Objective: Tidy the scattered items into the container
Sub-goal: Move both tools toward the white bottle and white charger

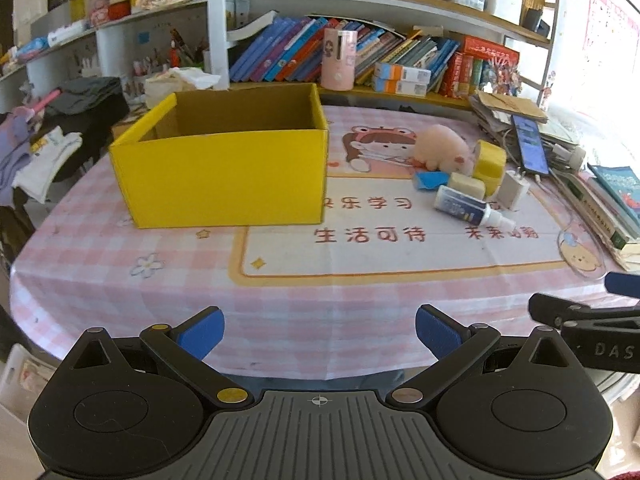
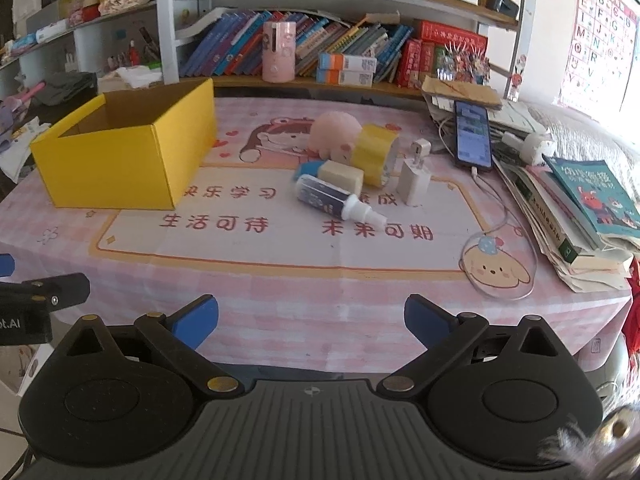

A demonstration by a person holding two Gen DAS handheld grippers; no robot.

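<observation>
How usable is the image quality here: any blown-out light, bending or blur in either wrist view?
Left wrist view: daylight washes out the right edge, the shelves bow from fisheye, and the yellow box and spray bottle stay sharp. Right wrist view: glare behind the alphabet poster, a blurred fuzzy object in the bottom right corner, items legible.

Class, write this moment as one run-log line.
left gripper: open, idle | right gripper: open, idle | yellow cardboard box: looks empty | white spray bottle: on table

yellow box (image 1: 224,176) floor hidden behind its near wall.
</observation>
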